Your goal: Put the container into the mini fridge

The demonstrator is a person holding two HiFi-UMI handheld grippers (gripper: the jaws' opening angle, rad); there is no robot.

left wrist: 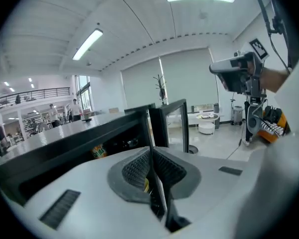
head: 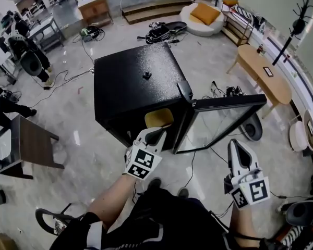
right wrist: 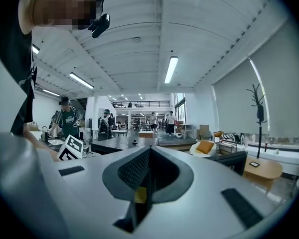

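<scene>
1. The container [head: 159, 117] shows only as a yellowish rounded patch in the open front of the mini fridge [head: 130, 82], just under its top edge. The tips of the left gripper [head: 155, 133] overlap its lower edge. In the left gripper view a small thing with an orange-and-green label [left wrist: 97, 151] stands in the dark interior. Whether it is the same thing I cannot tell.
2. The left gripper's tongs lie together with nothing between them. The right gripper [head: 236, 144], well apart on the person's side of the open door [head: 229, 102], is likewise closed and empty.
3. A dark table [head: 34, 142] sits at the left, cut by the picture's edge. Cables [head: 68, 79] trail over the floor [head: 94, 155]. The door swings out to the right. Farther right stands a wooden bench [head: 263, 72].
4. The fridge is black and finely speckled. The door is a dark frame round clear glass. The jaw pads are ribbed dark grey set in white shells. The floor is pale, polished and marbled.
</scene>
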